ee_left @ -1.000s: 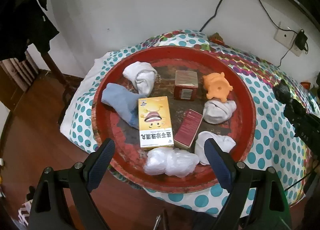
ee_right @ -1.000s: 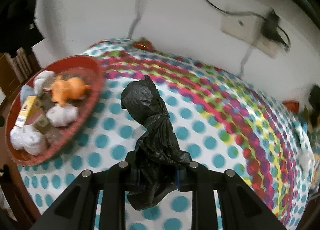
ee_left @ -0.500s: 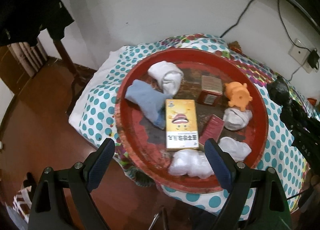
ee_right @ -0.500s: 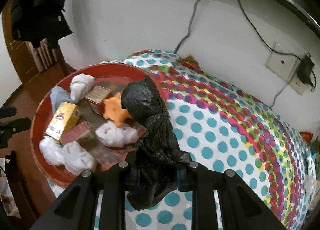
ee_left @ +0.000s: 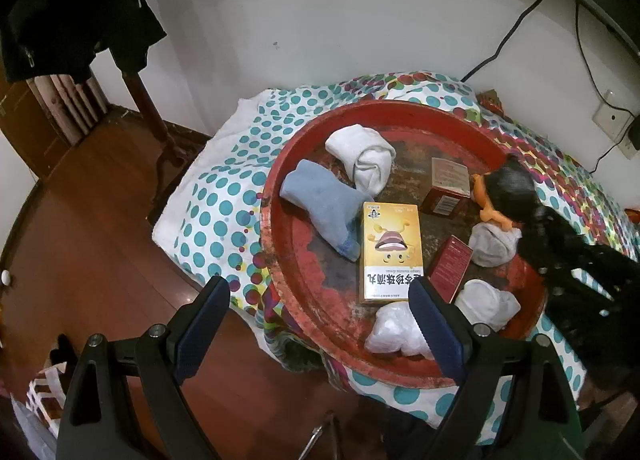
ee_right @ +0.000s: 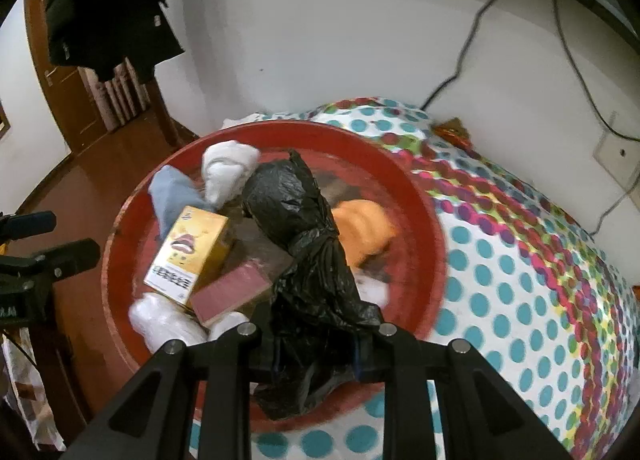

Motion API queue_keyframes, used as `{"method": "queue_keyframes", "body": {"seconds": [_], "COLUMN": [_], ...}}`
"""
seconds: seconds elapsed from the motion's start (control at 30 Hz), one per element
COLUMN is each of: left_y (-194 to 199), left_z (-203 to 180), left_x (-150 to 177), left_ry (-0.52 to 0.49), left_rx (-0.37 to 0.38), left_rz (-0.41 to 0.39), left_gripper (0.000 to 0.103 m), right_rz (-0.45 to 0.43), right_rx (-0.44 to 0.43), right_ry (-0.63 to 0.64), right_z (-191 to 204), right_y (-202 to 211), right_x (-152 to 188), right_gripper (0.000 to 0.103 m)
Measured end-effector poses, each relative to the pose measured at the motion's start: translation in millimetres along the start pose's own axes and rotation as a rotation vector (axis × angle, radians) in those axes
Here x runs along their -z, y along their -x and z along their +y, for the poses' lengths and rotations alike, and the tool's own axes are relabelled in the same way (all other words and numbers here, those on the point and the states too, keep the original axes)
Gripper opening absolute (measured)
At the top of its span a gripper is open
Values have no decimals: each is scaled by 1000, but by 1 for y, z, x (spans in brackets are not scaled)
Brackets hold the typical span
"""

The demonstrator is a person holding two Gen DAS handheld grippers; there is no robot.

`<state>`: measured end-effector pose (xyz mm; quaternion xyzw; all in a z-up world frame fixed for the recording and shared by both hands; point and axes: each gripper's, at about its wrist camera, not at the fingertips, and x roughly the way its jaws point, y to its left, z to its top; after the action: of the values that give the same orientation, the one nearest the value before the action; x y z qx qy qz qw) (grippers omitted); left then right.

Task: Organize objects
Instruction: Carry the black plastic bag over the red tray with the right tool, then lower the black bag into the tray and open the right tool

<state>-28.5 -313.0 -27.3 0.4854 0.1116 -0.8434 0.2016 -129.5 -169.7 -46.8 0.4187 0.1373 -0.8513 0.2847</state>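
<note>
Two grippers (ee_left: 320,302) (ee_right: 316,344) angled down over red tray (ee_right: 424,228).

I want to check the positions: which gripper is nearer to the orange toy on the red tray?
Right. The right gripper, shut on a black bag, is just beside the orange toy. The left gripper is open at the red tray's opposite edge.

White wall (ee_left: 320,20) behind, black cable (ee_left: 508,40) running down it to the polka-dot cloth (ee_left: 224,204). Wall socket (ee_left: 612,120) at right with a plug in it; same socket (ee_right: 618,154) blurred in right wrist view. Dark jacket (ee_left: 72,0) hanging upper left, over a dark wooden post (ee_left: 148,108). Reddish-brown wood floor (ee_left: 80,260) at left. Wooden door (ee_right: 52,72) at far left, jacket (ee_right: 108,0) beside it. Small red-orange item (ee_left: 492,100) on the cloth by the wall, too small to tell.
</note>
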Motion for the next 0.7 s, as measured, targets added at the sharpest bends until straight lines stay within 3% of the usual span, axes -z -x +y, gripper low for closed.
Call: {"method": "queue_keyframes", "body": {"seconds": [0.3, 0.7], "left_y": [1, -7], "left_z": [17, 32], "left_x": [-2, -3], "left_ry": [49, 102], "left_rx": [0, -7], "left_rz": [5, 35], "left_gripper": [89, 90], "right_rz": [19, 61], "right_rx": [-28, -9], "right_ry": [16, -19], "right_z": [34, 45], "right_y": [-22, -49], "right_x": [-13, -21], "right_gripper": [24, 25]}}
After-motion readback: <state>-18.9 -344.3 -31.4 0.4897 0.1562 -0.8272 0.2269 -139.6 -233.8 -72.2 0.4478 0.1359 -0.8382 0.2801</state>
